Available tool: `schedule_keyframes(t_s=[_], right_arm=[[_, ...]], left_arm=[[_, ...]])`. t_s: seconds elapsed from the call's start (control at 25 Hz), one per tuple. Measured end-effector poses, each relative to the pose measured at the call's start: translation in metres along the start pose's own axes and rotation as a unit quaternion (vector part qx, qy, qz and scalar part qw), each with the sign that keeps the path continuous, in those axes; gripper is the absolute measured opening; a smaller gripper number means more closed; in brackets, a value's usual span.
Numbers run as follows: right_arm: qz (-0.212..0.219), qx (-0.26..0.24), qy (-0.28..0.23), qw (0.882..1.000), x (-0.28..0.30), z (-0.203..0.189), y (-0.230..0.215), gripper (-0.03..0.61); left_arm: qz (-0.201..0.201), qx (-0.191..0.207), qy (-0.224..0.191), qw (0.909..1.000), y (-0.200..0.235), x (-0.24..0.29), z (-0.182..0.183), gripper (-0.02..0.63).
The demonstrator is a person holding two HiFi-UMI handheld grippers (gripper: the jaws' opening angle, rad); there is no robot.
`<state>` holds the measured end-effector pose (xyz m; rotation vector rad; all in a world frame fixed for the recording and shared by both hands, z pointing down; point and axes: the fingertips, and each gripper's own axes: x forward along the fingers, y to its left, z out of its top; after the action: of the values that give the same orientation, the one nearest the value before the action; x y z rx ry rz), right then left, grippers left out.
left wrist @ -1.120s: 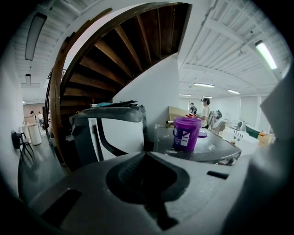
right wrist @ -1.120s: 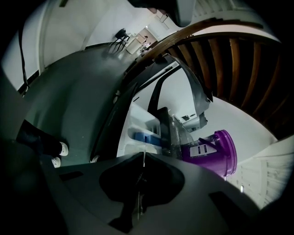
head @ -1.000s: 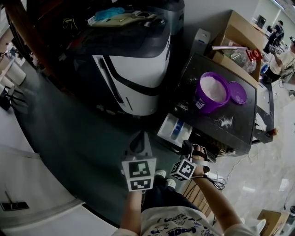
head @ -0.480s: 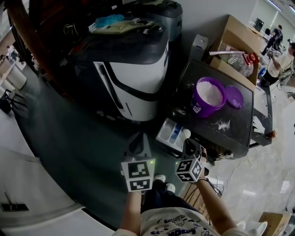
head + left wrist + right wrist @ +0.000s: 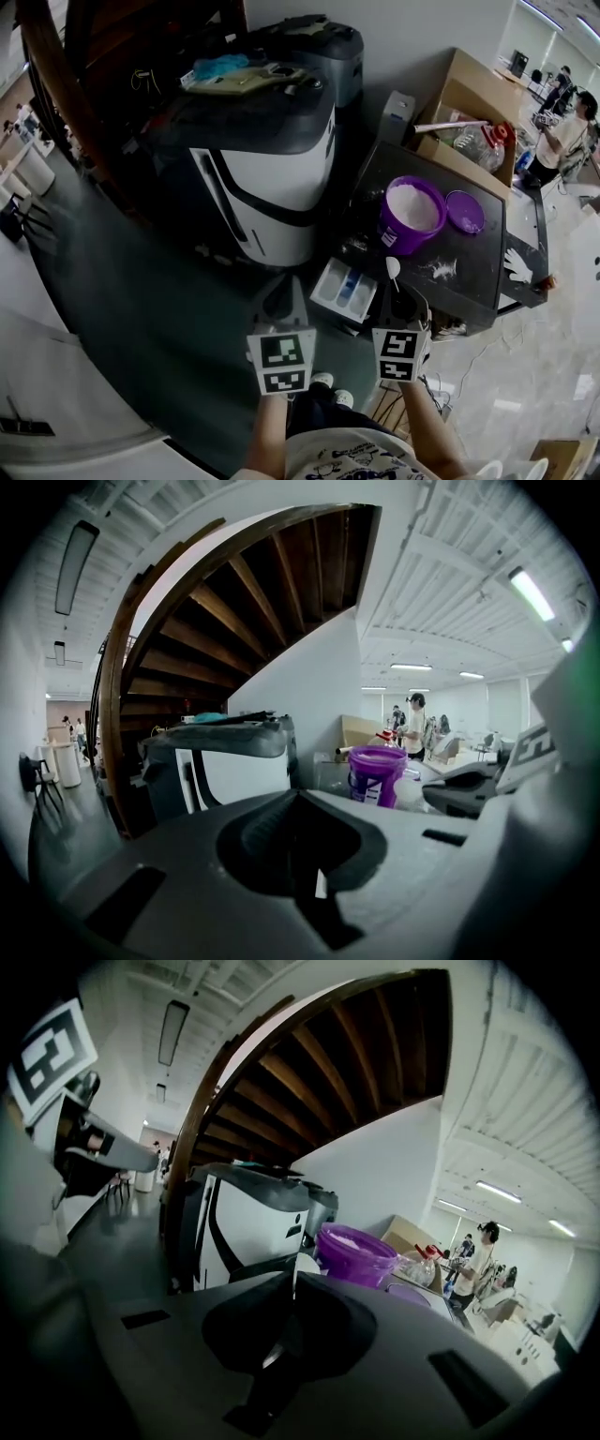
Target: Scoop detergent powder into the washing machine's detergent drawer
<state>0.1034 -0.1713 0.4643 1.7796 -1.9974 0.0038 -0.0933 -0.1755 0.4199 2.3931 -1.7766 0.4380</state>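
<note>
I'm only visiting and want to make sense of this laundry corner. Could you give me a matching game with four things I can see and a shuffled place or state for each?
Things:
1. purple tub
2. purple lid
3. detergent drawer
4. white spoon

Places or states:
A. pulled out
B. held in the right gripper
C. open, with white powder inside
D. lying flat on the dark table beside the tub

Pairs: 1-C, 2-D, 3-A, 4-B
</note>
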Motion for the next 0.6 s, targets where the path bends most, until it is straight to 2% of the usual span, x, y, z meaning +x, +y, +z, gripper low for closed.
schedule_keyframes(t_s=[0.28, 0.6], right_arm=[[-0.022, 0.052, -0.056, 0.997, -0.019, 0.044, -0.031, 0.02], [-0.033, 0.086, -0.1, 0.991, -0.038, 0.075, -0.053, 0.02]], left_arm=[[-0.001, 0.009, -0.024, 0.9997, -0.007, -0.003, 0.023, 0.002], [-0.001, 0.022, -0.053, 0.9984, -0.014, -0.011, 0.052, 0.002]])
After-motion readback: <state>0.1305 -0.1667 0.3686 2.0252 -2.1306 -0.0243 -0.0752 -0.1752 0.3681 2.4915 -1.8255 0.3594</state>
